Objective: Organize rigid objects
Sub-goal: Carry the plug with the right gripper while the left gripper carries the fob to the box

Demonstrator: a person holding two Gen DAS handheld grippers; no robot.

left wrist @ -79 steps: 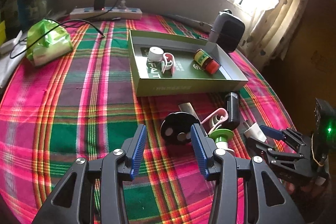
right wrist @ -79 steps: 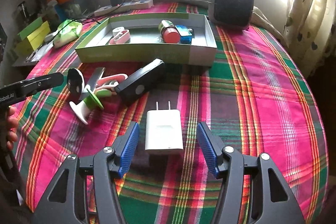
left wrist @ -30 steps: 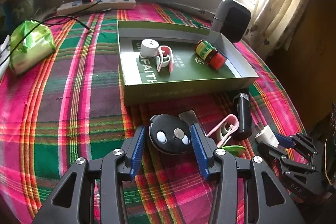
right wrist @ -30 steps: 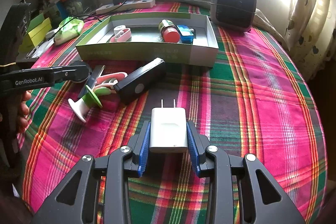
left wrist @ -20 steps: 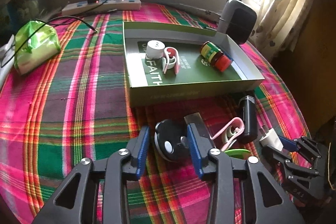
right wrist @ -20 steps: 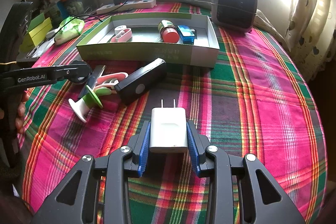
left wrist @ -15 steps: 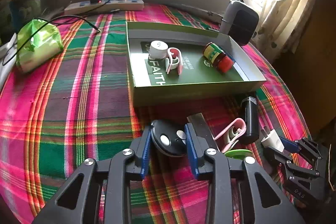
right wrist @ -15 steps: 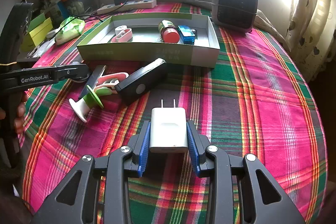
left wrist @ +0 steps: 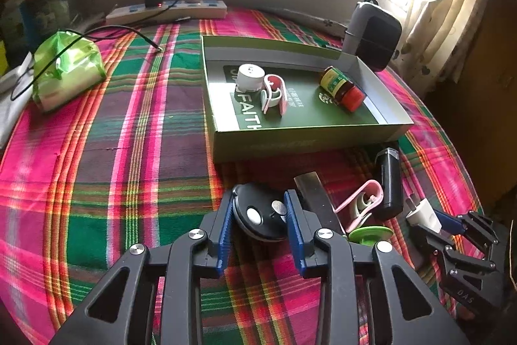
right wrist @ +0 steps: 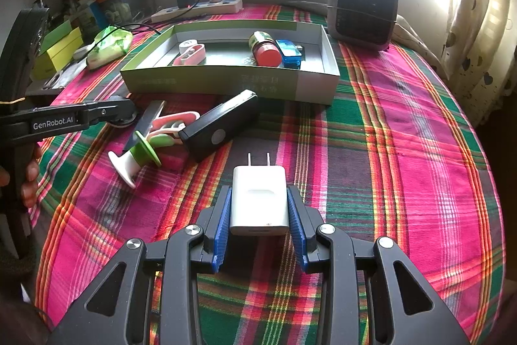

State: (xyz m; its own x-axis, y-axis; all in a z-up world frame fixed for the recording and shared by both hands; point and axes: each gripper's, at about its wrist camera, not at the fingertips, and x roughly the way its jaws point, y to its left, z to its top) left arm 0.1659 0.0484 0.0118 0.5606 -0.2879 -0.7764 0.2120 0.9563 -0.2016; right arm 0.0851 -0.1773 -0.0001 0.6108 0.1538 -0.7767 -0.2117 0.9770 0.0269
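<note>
Between the left tongs [left wrist: 260, 212], now clamped, a black disc [left wrist: 262, 216].

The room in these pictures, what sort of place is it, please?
Most likely a room in a home, not a lab. A round table wears a plaid cloth, a patterned curtain hangs by a barred window, and a power strip with a charger plugged in lies near household clutter.

Plaid-covered table [right wrist: 404, 134] bears green tray [right wrist: 226, 80], power strip [right wrist: 197, 9].
</note>
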